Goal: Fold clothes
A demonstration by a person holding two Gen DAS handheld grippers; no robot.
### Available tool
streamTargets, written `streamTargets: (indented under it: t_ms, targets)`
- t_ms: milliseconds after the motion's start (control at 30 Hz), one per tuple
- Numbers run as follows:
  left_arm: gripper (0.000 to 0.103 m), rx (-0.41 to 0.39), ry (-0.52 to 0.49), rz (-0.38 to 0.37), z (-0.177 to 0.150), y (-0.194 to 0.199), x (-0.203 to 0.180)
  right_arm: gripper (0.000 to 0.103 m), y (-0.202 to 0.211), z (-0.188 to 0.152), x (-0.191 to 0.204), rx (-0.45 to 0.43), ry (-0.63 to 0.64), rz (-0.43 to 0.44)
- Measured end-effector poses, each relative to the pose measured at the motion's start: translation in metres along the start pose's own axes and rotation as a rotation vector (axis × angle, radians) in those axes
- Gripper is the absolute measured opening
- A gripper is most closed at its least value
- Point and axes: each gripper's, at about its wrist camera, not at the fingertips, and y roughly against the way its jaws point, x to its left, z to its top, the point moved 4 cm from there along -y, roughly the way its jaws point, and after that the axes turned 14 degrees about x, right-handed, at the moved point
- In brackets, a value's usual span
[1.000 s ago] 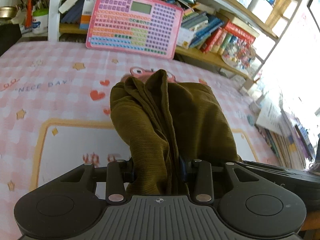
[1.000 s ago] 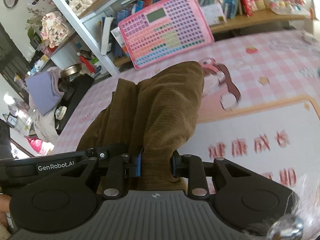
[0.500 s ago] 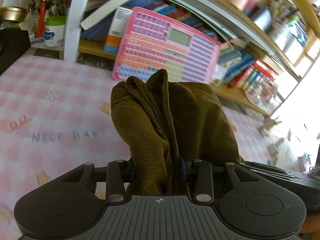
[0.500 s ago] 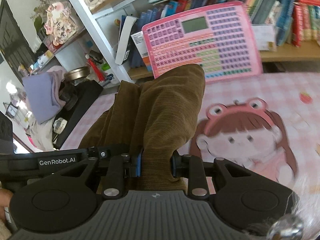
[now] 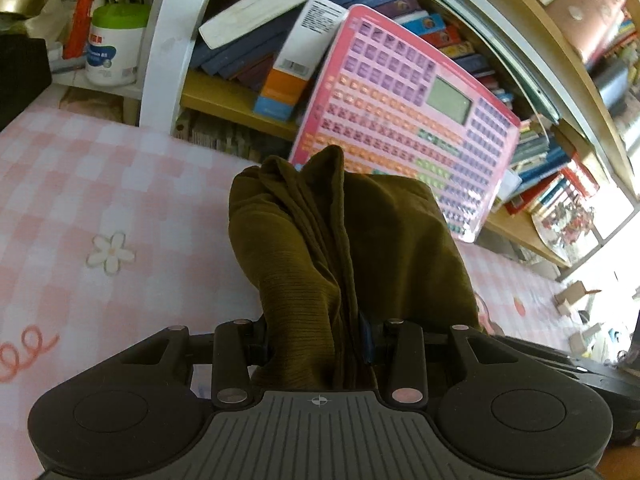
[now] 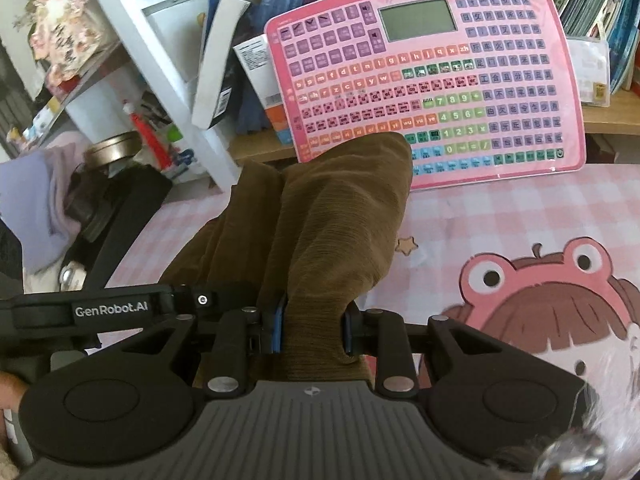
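Left gripper (image 5: 316,342) clenched on the olive-brown ribbed corduroy garment (image 5: 320,248); bunched cloth fills the gap between both fingers and rises toward 12 o'clock in the left wrist view, folds stacked in a ridge down the middle. Right gripper (image 6: 314,330) likewise clamped on the same garment (image 6: 320,232), blue finger pads (image 6: 278,328) pressed against the fabric on either side. In the right wrist view the cloth stands up from the jaws toward 12 o'clock and also trails off to 9 o'clock, toward the left gripper's black body with white "GenRobot.AI" lettering at 9 o'clock. Garment is held up off the pink-and-white checked bed sheet (image 5: 100,184), which spreads below and behind it.

Sheet print: a white daisy (image 5: 110,250) at 9 o'clock in the left view, a cartoon girl in a pink frog hood (image 6: 560,296) at 3 o'clock in the right view, a small tan star (image 6: 406,245) just beside the cloth edge.

Pink plastic learning tablet with coloured keys and a grey screen (image 6: 432,76) leans upright against the wooden bookshelf (image 5: 236,100) at 12 o'clock, its lower edge on the sheet, behind the garment top. Books fill the shelf behind it. White tub with green lid (image 5: 114,46) at 10 o'clock in the left view. White shelf post (image 6: 160,64) at 11 o'clock in the right view, lavender cloth (image 6: 36,200) at 9 o'clock. A fingertip shows at the left edge, right view.
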Motion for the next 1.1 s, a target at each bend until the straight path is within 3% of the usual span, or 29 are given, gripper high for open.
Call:
streamTargets:
  t_ms: [133, 267, 433, 500, 667, 833, 933, 1100]
  targets:
    - [0.050, 0.021, 0.054, 0.036, 0.009, -0.016, 0.024, 0.042, -0.021, 0.004, -0.015, 0.023, -0.041, -0.072]
    - [0.061, 0.025, 0.055, 0.032, 0.005, -0.020, 0.032, 0.055, -0.023, 0.001, -0.027, 0.018, -0.089, -0.049]
    - [0.069, -0.003, 0.036, 0.078, 0.002, -0.005, 0.028, 0.061, -0.011, 0.000, -0.018, 0.001, -0.064, -0.125]
    - [0.075, -0.032, 0.012, 0.111, -0.003, 0.007, 0.022, 0.080, -0.001, -0.002, -0.013, -0.023, -0.053, -0.158]
    - [0.085, -0.092, -0.051, 0.191, -0.023, 0.034, 0.004, 0.087, 0.017, -0.022, 0.006, -0.051, -0.003, -0.230]
    - [0.100, -0.132, -0.089, 0.339, -0.049, 0.050, -0.006, 0.094, 0.034, -0.043, 0.025, -0.071, 0.051, -0.300]
    - [0.100, -0.135, -0.095, 0.419, -0.065, 0.055, -0.010, 0.097, 0.042, -0.060, 0.035, -0.076, 0.083, -0.337]
    - [0.101, -0.128, -0.112, 0.456, -0.090, 0.063, -0.014, 0.098, 0.050, -0.081, 0.039, -0.051, 0.095, -0.347]
